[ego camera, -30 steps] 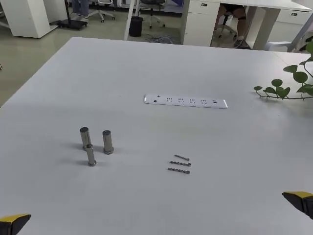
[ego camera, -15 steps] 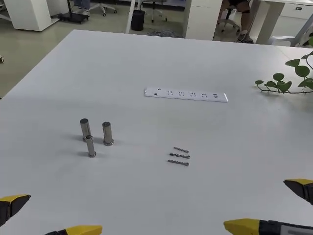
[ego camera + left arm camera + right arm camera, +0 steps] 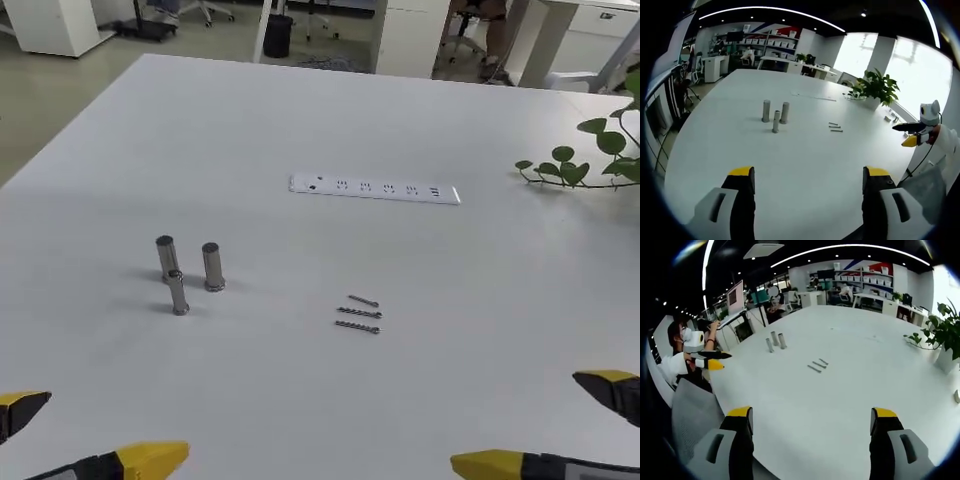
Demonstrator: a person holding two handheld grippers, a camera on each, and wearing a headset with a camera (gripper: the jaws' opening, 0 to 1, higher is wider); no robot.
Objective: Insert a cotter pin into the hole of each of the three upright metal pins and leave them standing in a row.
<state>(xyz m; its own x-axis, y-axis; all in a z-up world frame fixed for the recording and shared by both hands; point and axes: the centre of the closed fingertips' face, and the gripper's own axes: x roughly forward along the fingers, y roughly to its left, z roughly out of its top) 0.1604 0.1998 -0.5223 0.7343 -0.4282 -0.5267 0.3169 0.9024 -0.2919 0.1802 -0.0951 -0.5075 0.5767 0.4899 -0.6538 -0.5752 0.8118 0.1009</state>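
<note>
power strip (image 3: 375,189): it lies flat in the upper middle of the head view, well beyond your work.
plant (image 3: 585,165): its leafy stems trail in at the upper right, over the far side of the table (image 3: 300,120).
metal pins (image 3: 178,292): your three stand upright in a tight cluster at middle left, two behind and one in front, so they form no row.
cotter pins (image 3: 358,314): three lie loose and side by side just right of centre, well apart from the metal pins.
path: bare tabletop lies between your grippers and both groups.
left gripper (image 3: 85,432): you hold it low at the lower left corner, pointed toward the metal pins, jaws spread wide, gripping and touching nothing.
right gripper (image 3: 548,425): you hold it low at the lower right, aimed across the table, jaws wide apart and empty.
</note>
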